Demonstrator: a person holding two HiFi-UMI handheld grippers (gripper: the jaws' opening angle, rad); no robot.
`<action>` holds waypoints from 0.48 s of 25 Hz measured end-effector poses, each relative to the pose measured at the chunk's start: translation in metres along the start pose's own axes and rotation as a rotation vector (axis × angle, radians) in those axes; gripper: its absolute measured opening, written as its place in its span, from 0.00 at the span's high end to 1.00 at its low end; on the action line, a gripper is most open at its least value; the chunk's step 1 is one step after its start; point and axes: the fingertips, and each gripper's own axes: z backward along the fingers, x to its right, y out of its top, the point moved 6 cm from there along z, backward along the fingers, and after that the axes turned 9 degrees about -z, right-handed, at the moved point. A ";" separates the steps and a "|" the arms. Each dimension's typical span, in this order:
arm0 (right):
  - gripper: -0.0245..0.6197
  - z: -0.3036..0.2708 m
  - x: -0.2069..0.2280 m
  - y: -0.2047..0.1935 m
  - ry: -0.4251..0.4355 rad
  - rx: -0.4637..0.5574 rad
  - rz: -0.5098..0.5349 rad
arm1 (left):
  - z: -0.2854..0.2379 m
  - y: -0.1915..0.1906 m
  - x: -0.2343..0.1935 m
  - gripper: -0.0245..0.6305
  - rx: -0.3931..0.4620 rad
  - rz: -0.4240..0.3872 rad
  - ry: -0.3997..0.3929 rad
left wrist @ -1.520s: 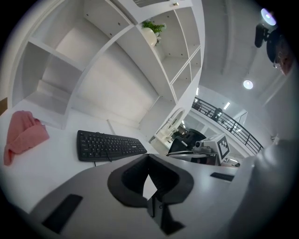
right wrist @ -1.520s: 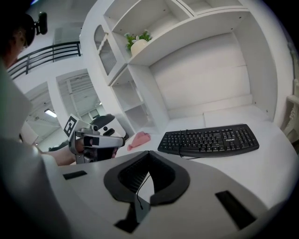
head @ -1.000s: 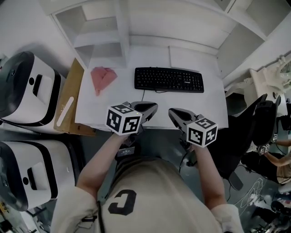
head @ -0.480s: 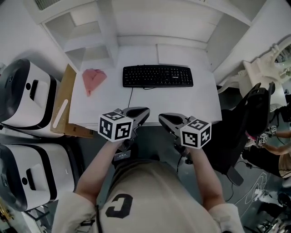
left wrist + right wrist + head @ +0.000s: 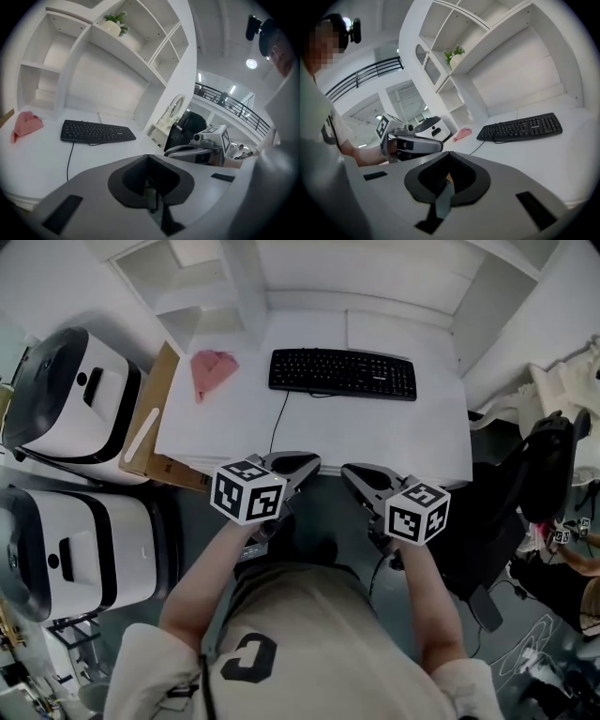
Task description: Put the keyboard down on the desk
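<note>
The black keyboard lies flat on the white desk, near its back, with its cable trailing toward the front edge. It also shows in the left gripper view as the keyboard and in the right gripper view as the keyboard. My left gripper and right gripper hover side by side just off the desk's front edge, close to the person's body. Both are shut and hold nothing. Each is well short of the keyboard.
A pink cloth lies on the desk left of the keyboard. A brown board leans at the desk's left edge beside two white machines. A black chair stands at the right. Shelves with a potted plant rise behind the desk.
Both grippers have drawn back from the desk, so the keyboard looks farther away in both gripper views. The keyboard itself has not moved.
</note>
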 end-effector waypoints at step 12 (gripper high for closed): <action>0.92 -0.005 -0.022 0.001 -0.077 0.066 0.035 | 0.024 0.001 0.000 0.94 0.046 -0.013 0.000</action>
